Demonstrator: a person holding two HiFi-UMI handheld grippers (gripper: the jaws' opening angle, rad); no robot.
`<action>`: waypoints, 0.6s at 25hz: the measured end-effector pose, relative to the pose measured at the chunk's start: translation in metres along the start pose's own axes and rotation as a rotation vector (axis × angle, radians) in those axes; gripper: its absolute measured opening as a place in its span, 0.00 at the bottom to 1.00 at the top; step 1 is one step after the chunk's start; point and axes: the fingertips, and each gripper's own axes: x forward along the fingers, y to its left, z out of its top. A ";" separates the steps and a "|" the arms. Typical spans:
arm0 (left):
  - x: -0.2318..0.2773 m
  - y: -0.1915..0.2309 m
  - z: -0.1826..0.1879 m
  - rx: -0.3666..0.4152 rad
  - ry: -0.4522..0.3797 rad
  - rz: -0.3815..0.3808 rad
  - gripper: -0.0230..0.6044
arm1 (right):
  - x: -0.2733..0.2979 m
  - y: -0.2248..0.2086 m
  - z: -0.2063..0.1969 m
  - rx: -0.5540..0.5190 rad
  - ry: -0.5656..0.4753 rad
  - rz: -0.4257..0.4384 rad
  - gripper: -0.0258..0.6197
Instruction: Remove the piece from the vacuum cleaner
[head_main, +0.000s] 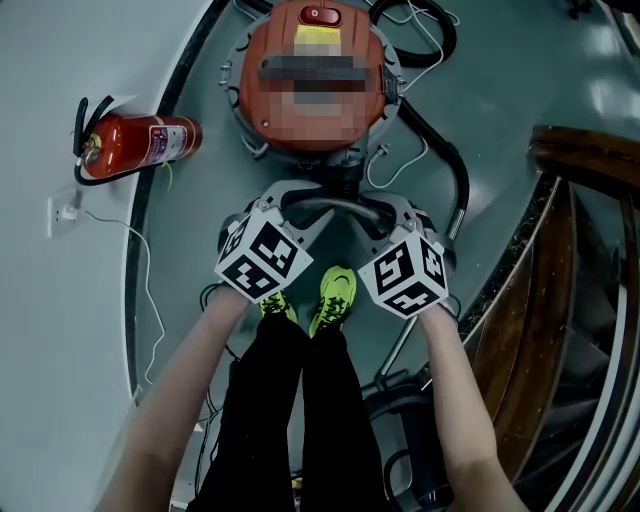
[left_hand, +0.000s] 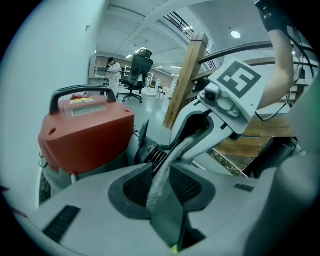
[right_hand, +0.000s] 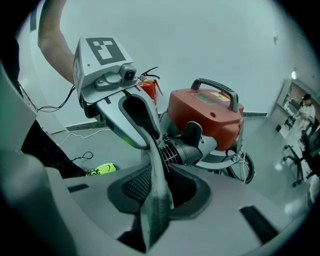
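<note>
A vacuum cleaner with a red top (head_main: 270, 115) stands on the floor in front of me. A curved grey piece (head_main: 335, 206) sits at its black ribbed neck (right_hand: 176, 149). My left gripper (head_main: 285, 205) is shut on the left end of the piece. My right gripper (head_main: 395, 212) is shut on its right end. In the left gripper view the grey piece (left_hand: 167, 167) runs from my own jaws (left_hand: 161, 184) up into the right gripper (left_hand: 200, 131), beside the vacuum cleaner (left_hand: 85, 135). The right gripper view mirrors this: grey piece (right_hand: 156, 180), left gripper (right_hand: 136, 116), vacuum cleaner (right_hand: 205, 117).
A red fire extinguisher (head_main: 140, 145) lies at the left by the wall. A black hose (head_main: 452, 170) curls round the vacuum's right side. A wooden stair rail (head_main: 585, 150) stands to the right. A white cable (head_main: 140, 270) trails on the floor. My green shoes (head_main: 335, 295) are just below the grippers.
</note>
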 end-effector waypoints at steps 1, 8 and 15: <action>0.000 0.001 0.000 -0.004 0.005 0.001 0.22 | 0.000 0.000 0.000 0.002 -0.001 0.001 0.19; -0.001 0.000 0.000 0.005 0.025 -0.002 0.20 | -0.001 0.001 0.000 0.009 0.001 0.010 0.17; -0.002 -0.001 -0.002 0.010 0.030 0.000 0.18 | -0.001 0.002 0.000 -0.007 -0.004 0.000 0.16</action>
